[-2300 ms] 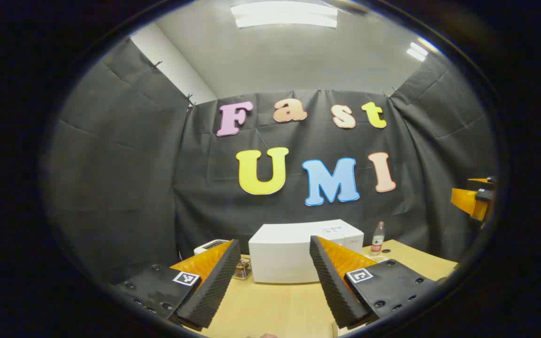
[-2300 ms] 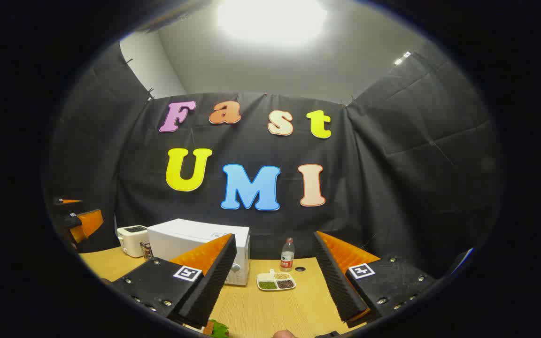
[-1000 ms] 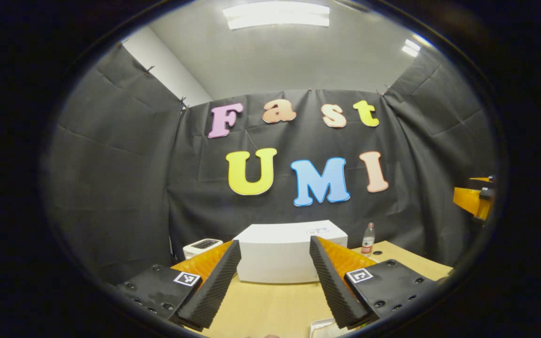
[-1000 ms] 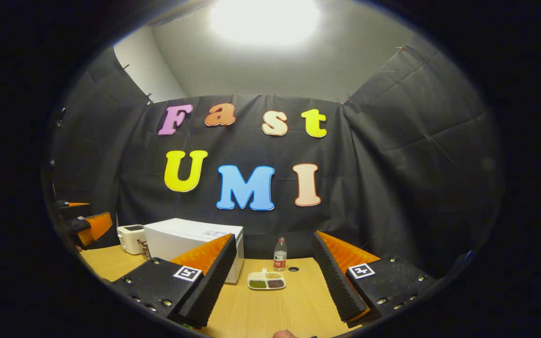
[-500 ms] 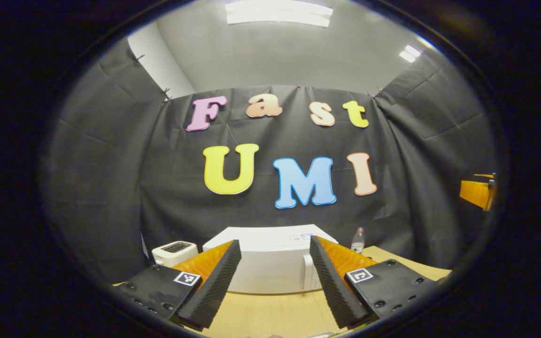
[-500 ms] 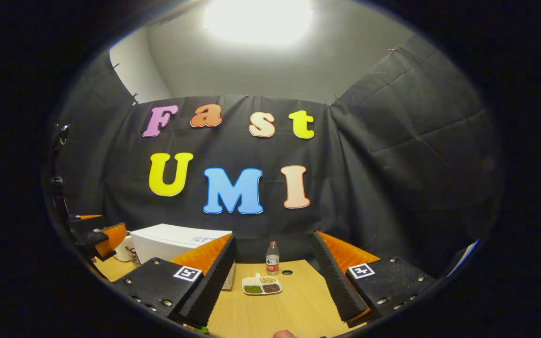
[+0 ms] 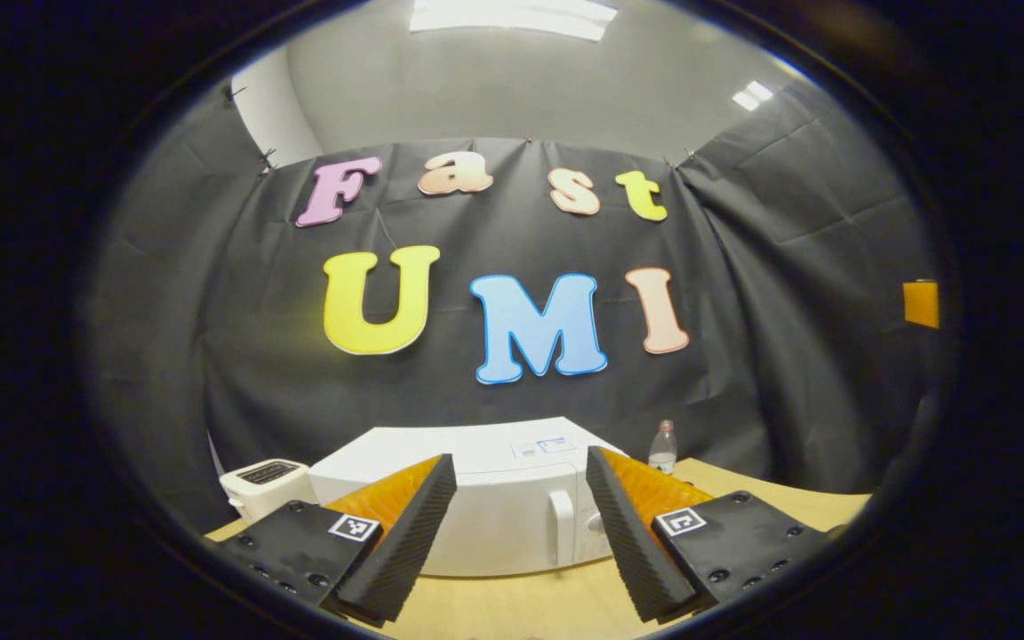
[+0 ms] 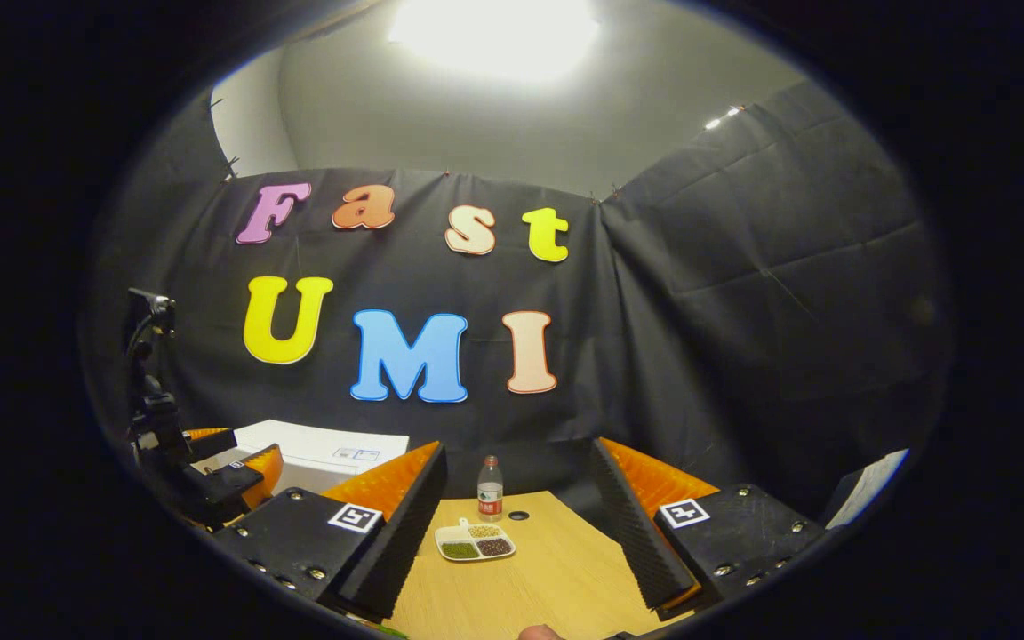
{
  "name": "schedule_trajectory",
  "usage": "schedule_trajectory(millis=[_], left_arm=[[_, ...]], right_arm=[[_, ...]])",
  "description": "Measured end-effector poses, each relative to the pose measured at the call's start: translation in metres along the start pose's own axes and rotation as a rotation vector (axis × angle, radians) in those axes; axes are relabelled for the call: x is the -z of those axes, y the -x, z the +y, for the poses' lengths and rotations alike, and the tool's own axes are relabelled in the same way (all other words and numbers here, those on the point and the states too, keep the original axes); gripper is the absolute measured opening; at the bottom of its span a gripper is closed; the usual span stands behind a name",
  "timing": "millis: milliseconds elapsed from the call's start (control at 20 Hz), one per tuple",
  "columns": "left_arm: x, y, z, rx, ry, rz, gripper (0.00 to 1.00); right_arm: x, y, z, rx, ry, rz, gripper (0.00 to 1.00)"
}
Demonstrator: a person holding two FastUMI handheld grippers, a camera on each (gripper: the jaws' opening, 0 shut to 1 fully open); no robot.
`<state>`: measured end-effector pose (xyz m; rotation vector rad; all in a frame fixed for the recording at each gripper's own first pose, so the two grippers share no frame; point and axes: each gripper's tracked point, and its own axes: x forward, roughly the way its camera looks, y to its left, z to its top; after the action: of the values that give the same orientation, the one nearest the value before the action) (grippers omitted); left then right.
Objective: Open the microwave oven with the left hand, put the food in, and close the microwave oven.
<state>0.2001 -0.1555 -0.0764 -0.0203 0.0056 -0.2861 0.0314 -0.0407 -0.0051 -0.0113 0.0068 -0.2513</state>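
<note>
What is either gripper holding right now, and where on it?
Nothing. The left gripper and right gripper are both open, with no object between their fingers.

Bare table (image 7: 530,604) before closed microwave (image 7: 494,520)

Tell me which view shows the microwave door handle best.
The left gripper view: the microwave faces it and the door handle stands between the open fingers. In the right gripper view the left gripper hides the microwave's front.
</note>
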Motion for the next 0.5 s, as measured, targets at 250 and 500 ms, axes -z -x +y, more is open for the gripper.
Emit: schedule_trajectory(millis=[250, 500], left_arm=[[0.038, -0.045, -0.018, 0.055, 0.016, 0.044, 0.93], [0.083, -0.076, -0.034, 0.097, 0.021, 0.111, 0.97]], right_arm=[[0.007, 0.004, -0.009, 0.093, 0.036, 0.024, 0.98], [0.015, 0.009, -0.017, 0.167, 0.072, 0.063, 0.98]])
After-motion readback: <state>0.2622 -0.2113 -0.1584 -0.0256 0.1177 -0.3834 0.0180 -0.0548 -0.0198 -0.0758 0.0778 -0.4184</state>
